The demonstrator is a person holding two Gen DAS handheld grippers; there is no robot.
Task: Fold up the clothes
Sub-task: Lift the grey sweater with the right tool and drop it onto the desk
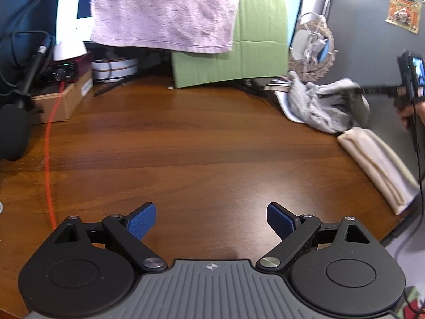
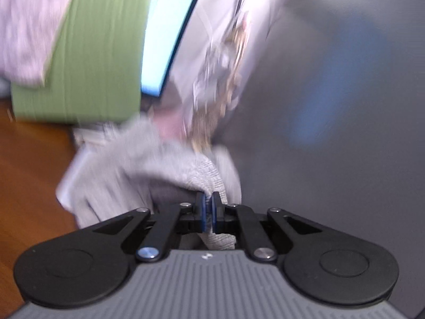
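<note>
Grey knit cloth is pinched between the blue pads of the right hand-held gripper [image 2: 208, 208], whose jaws are clenched on a fold of the grey garment [image 2: 138, 164]; the rest of that garment trails ahead and to the left of it, crumpled, over the far right edge of the bench [image 1: 186, 138]. In the left wrist view the same grey garment [image 1: 324, 106] shows as a loose heap with the right hand-held gripper [image 1: 357, 90] reaching in from the side. The left hand-held gripper [image 1: 211, 219] hangs over bare wood with its jaws wide apart and nothing between them, the garment well off to its right.

Just nearer than the heap lies one cream cloth [image 1: 377, 164], already folded into a flat stack. So, by my reading, one piece looks done and one is only being picked up, with all its folding left. Count: two hand-held grippers, one grey garment, one folded cream cloth. Beyond, a pink towel [image 1: 164, 10] hangs over a green box [image 1: 252, 53]; whether it belongs to the task I cannot tell
</note>
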